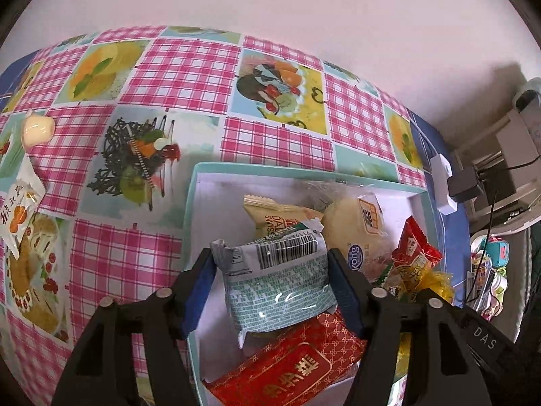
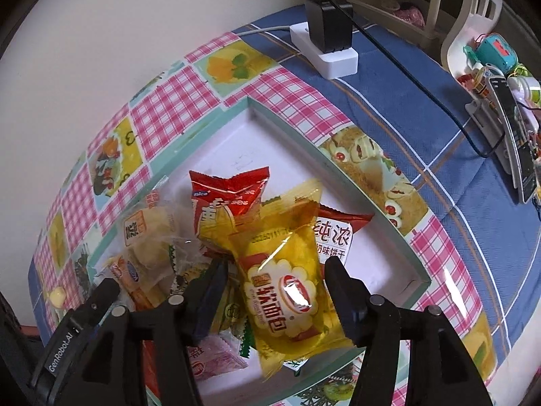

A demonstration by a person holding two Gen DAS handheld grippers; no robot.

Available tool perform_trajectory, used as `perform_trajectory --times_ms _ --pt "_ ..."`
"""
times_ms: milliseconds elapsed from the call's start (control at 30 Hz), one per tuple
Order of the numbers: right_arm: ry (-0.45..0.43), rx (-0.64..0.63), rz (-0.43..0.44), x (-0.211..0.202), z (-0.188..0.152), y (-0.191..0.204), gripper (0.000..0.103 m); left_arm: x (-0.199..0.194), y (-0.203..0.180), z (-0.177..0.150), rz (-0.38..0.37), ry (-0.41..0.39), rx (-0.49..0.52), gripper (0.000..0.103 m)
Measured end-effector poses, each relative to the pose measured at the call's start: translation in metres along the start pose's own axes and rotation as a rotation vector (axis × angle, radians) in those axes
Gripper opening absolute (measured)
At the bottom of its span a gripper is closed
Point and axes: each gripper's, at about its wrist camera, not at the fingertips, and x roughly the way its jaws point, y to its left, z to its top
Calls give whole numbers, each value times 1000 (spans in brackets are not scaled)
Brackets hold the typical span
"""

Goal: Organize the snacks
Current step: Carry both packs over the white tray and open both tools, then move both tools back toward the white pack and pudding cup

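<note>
left tool (image 1: 272, 282) – green packet (image 1: 277, 284) between fingers | right tool (image 2: 275, 291) – yellow packet (image 2: 287, 280), seemingly loose

Open tablecloth (image 1: 142, 264) left of the box (image 1: 189, 223); inside, piled snack packets (image 1: 351, 233) crowding the middle, bare floor only toward the far corner (image 2: 257, 142); power strip (image 2: 326, 52) and cable behind.

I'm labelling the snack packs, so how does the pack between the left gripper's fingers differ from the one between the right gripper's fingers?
The grey-green pack is opaque, showing a barcode and small print; the yellow pack is translucent, showing its front logo. The grey-green pack lies on a red packet; the yellow pack lies over several packets. Both sit in the teal-rimmed box.
</note>
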Motion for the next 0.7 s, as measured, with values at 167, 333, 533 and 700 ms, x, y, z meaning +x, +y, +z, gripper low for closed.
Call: perform_trajectory --times_ms 167,333,533,700 --pt "-20 -8 -4 -9 -1 3 69 -10 -2 2 -16 2 -6 80" --pt "-34 -21 4 -17 -5 6 81 -24 -3 1 -19 -2 -13 84" --pt "-49 -37 11 -23 -11 8 91 -39 10 0 41 -15 -64 94" --pt "-59 -54 6 -26 -15 11 95 -54 23 -4 98 -50 -94 94"
